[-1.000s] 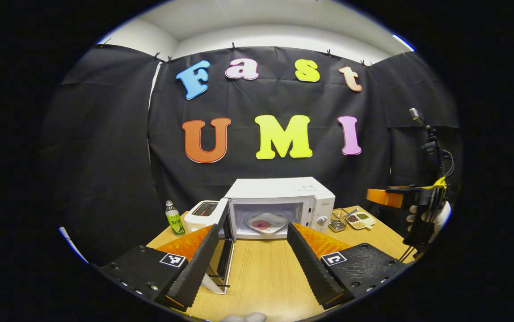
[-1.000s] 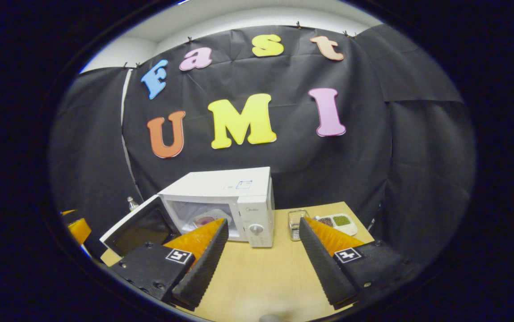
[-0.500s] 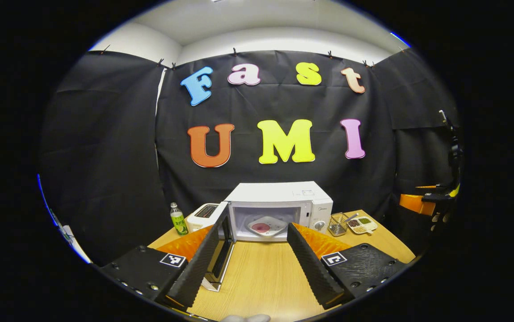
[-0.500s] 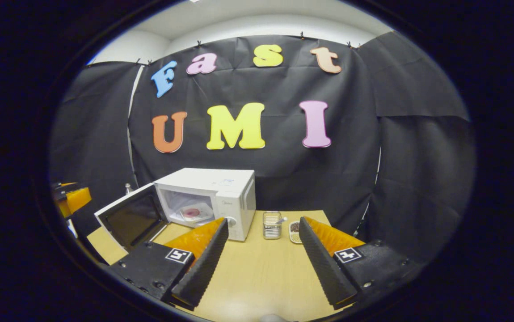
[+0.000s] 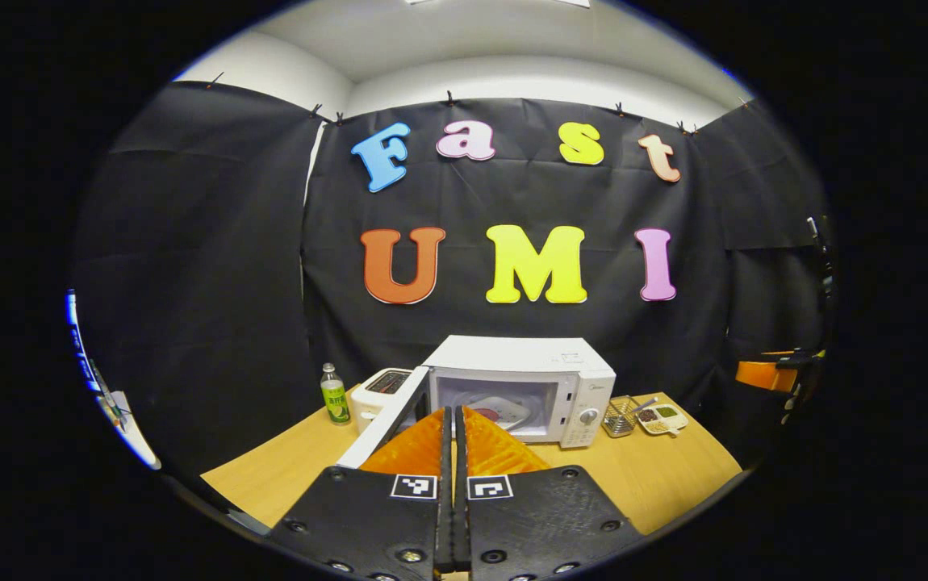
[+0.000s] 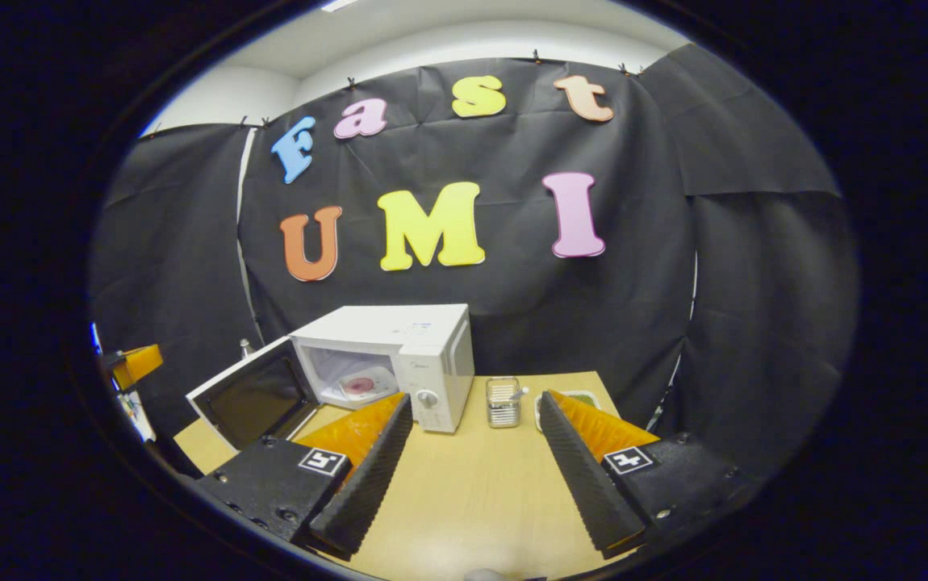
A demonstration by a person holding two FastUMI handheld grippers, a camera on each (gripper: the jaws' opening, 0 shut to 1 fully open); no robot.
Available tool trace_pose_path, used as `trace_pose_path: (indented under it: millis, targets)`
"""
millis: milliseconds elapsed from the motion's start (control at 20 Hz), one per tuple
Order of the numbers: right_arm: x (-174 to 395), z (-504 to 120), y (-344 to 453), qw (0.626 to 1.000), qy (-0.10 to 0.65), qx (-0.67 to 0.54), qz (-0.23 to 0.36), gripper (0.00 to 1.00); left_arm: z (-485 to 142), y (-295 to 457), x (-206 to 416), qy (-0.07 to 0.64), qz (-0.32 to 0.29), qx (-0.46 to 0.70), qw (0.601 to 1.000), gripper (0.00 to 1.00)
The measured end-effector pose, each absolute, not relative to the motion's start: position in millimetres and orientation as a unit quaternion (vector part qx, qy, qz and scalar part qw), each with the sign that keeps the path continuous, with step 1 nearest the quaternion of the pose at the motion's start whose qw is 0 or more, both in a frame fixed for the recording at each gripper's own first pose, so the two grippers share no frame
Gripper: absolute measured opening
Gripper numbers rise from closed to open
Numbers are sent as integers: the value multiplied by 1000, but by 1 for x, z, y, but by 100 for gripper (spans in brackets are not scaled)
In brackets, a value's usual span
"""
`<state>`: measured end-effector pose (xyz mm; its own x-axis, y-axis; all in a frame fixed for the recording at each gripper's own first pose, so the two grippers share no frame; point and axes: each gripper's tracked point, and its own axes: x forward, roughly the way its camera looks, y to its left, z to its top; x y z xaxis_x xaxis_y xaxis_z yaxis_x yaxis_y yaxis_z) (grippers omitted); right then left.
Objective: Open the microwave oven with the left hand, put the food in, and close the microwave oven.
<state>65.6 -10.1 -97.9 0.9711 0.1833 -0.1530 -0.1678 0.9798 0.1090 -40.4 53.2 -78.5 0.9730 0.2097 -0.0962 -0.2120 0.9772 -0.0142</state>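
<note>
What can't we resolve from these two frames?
- What the food on the plate is: too small in the right gripper view; in the left gripper view the closed left gripper partly covers it.
- Contents of the divided tray: too small; in the right gripper view a right gripper finger covers most of it.
- Whether the left gripper touches the microwave door: depth unclear.
- Toaster: door hides its lower part.
</note>
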Motion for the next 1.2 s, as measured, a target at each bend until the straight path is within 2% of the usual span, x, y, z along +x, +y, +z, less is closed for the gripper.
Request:
trace_pose_path:
  millis: [150,200,250,300,350,400,450,600,650,700,750,800,850,900,950,1000,1200]
  targets:
    - [66,-96,-11,992,82,48,87,92,-96,94,-49,65,142,4,988,0]
    - [67,-94,-10,992,82,45,85,100,-103,109,-50,66,149,25,986,0]
    - [67,-91,-9,992,81,42,82,92,-111,124,-51,66,153,44,985,0]
    - [66,-86,-8,993,79,40,78,100,-120,138,-49,68,158,62,983,0]
    - [65,-79,-7,994,76,38,72,100,-130,151,-47,77,158,71,982,0]
    - [64,-73,-5,994,73,36,69,100,-142,163,-45,86,162,71,981,11]
    - [62,-67,-2,995,69,36,66,100,-152,173,-39,92,161,66,980,0]
    - [59,-63,7,995,83,35,50,100,-183,203,-25,104,169,47,979,0]
    - [59,-59,10,995,86,39,43,92,-196,213,-23,110,170,42,978,0]
    - [58,-58,14,994,90,40,38,92,-211,219,-20,124,167,34,978,0]
    - [57,-59,19,994,95,39,34,100,-223,229,-17,130,168,33,977,0]
    - [56,-62,23,994,103,38,29,100,-236,233,-14,140,163,27,976,11]
    - [57,-63,28,993,110,40,25,100,-246,237,-13,149,157,20,976,0]
    - [57,-65,32,992,116,43,20,100,-252,235,-8,151,146,15,978,0]
    - [55,-65,35,992,120,47,15,92,-257,234,-4,151,137,18,979,0]
    - [54,-63,39,991,119,51,11,100,-262,233,1,155,126,21,980,0]
    - [44,-66,51,990,127,56,-10,100,-268,226,17,153,89,29,984,0]
